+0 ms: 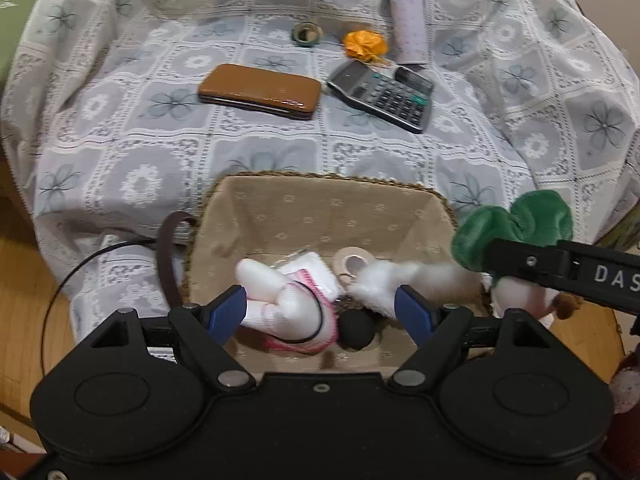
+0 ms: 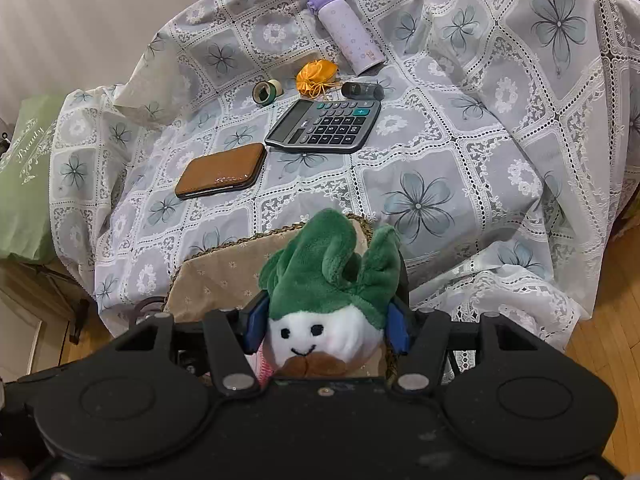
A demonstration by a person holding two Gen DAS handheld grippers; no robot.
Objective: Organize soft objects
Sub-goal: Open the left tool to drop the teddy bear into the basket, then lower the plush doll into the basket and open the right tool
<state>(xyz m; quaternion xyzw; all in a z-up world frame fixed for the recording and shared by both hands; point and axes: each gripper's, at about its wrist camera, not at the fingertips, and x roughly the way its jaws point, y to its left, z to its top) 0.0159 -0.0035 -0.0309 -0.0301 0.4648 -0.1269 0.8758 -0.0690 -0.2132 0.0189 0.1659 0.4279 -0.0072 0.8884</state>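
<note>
A woven basket (image 1: 320, 179) lined with beige cloth stands at the near edge of the lace-covered table. In it lie a white plush with pink trim (image 1: 280, 308), a white fluffy toy (image 1: 400, 280), a pale tape roll (image 1: 352, 262) and a black ball (image 1: 356, 330). My left gripper (image 1: 322, 308) hangs open over the basket, its blue pads clear of the white plush below. My right gripper (image 2: 326, 326) is shut on a plush radish (image 2: 332, 280) with green leaves and a smiling white face, held beside the basket rim (image 2: 280, 234). In the left wrist view the radish's leaves (image 1: 516, 224) show at the right.
On the tablecloth beyond the basket lie a brown wallet (image 1: 260, 90), a calculator (image 1: 384, 94), an orange pouch (image 1: 366, 44), a lilac bottle (image 1: 406, 24), a green tape roll (image 1: 306, 34) and a small dark tube (image 2: 362, 90). A green bag (image 2: 24, 200) stands at the left.
</note>
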